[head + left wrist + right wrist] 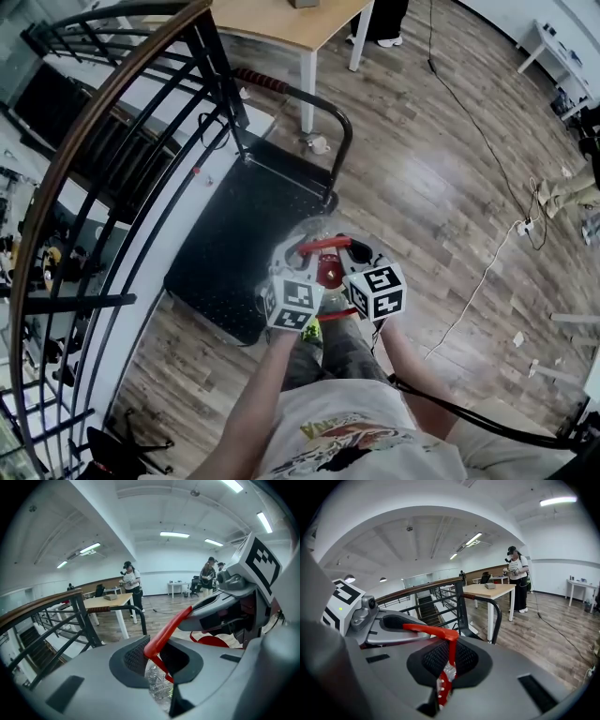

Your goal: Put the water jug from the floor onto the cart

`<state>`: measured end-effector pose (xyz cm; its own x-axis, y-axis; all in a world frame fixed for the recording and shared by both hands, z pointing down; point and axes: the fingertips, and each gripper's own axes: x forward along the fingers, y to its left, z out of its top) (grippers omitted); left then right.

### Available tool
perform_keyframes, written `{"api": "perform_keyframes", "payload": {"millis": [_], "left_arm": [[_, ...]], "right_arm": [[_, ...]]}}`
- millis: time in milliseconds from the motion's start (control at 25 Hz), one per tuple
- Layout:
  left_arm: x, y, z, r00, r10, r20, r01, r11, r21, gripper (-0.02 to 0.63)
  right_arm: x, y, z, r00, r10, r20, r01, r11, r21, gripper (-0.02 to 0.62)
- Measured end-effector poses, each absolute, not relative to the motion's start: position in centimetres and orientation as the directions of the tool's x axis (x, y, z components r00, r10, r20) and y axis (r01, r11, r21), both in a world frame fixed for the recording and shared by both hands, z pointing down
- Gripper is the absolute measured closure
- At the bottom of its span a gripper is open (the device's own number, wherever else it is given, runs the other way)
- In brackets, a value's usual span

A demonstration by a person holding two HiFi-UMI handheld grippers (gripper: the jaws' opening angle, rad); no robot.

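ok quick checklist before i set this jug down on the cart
1. Jaws of the left gripper shut on the red handle: ok.
2. Jaws of the right gripper shut on that handle: ok.
3. The jug hangs clear of the floor: ok.
4. Jug squarely over the cart deck: cannot tell; it shows at the deck's near corner.
5. Nothing else lying on the deck: ok.

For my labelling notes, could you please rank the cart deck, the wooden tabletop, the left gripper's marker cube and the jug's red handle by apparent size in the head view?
1. cart deck
2. wooden tabletop, cropped by the frame's edge
3. left gripper's marker cube, enlarged by nearness
4. jug's red handle, partly covered
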<state>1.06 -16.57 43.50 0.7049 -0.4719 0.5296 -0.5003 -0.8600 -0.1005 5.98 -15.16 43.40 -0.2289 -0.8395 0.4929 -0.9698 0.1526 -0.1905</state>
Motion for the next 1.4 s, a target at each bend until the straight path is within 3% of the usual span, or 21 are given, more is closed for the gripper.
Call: {"api": "perform_keyframes", "payload": {"millis": [400,1400], "left_arm": [[0.4,-21.2,45.4,0.612,-0.556,0.562,-0.609,-0.785,-0.113,0.541],[2.9,-31.9,48.7,0.468,-0.642,0.608,-0.762,-0.641,-0.090,0.541]], "right_arm": [[5.5,-20.6,45.4,-0.366,-0.789,0.494,-0.929,0.285,-0.234,0.577],[8.0,-32.2,48.5,-0.550,-0.657,0.515,-0.833,0.478,-0.278,0.577]]}}
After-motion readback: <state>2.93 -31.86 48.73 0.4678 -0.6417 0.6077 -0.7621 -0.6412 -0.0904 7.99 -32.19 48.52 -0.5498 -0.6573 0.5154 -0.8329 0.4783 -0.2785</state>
